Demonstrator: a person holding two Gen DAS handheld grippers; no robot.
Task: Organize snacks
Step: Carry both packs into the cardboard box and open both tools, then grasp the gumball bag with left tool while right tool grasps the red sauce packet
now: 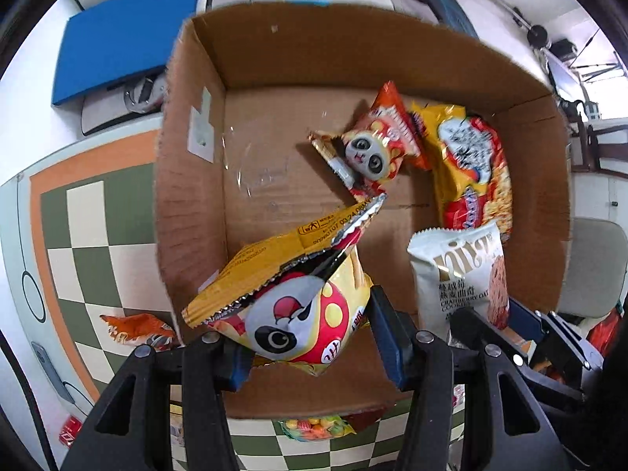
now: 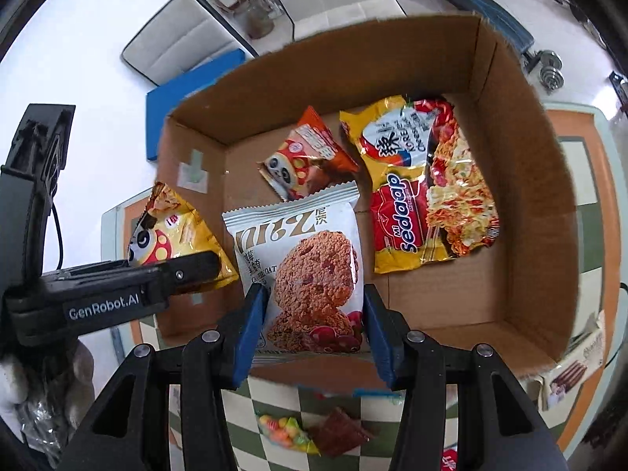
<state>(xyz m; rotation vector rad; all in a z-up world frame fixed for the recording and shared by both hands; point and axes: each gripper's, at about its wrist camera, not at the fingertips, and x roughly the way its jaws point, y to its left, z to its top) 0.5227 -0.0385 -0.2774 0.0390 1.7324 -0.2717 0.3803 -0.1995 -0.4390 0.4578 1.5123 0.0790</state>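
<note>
Left gripper [image 1: 310, 337]: jaws pinching a yellow panda snack bag [image 1: 298, 314], blue pads pressed on both its sides, bag at lower centre of the left wrist view, its crimped top flaring toward mid-frame. Right gripper [image 2: 314, 325]: jaws pinching a white oat cookie pack [image 2: 302, 274] by its lower end, lower centre of the right wrist view.

Both bags hang over the open cardboard box [image 1: 196, 180]. On the box floor, upper centre of each view: a small orange panda snack pack [image 2: 306, 157], lying flat. Just right of it, an instant noodle packet [image 2: 424, 184], yellow and red, near the right wall.

Outside the box, on the checkered mat [image 1: 98, 243]: an orange wrapper [image 1: 137, 329] at lower left of the left wrist view; a bag of coloured candies [image 2: 282, 431] and a dark brown wrapper [image 2: 341, 431] at bottom centre of the right wrist view. At right edge there, prob. a wafer-stick pack [image 2: 569, 376], partly cut off. Blue pad [image 1: 125, 35] upper left, past the box.
</note>
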